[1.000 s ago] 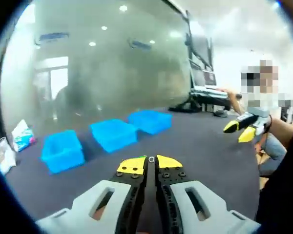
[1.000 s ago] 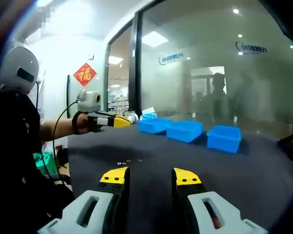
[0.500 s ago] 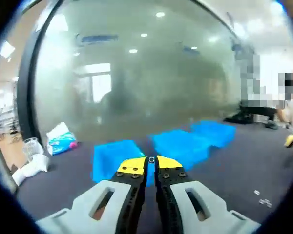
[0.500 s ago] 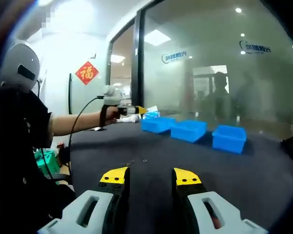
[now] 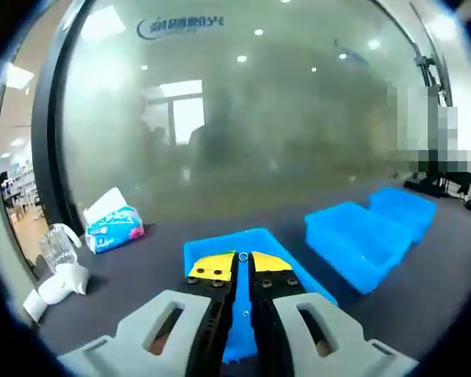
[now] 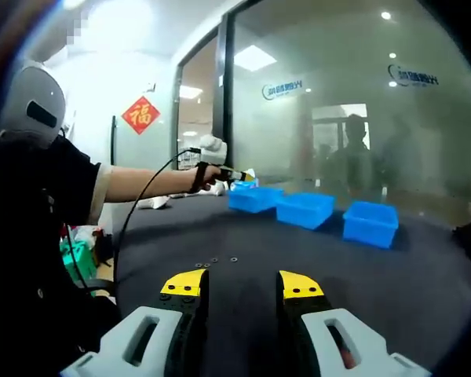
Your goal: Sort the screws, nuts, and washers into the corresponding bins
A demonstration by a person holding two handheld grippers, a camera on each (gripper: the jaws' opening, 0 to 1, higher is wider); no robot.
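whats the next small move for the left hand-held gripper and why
Probably open it. The left hand-held gripper is shut on a small washer at its tips, and it sits over the nearest blue bin, so letting go should drop the washer in.

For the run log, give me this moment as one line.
left gripper: shut on small washer, over first blue bin | right gripper: open, empty | loose parts: on table

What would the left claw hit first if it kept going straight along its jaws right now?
Most likely the nearest blue bin: the left claw, shut on a small washer, points right over it. Beyond that lies the glass wall. Depth is hard to judge, so it may pass just above the bin's rim.
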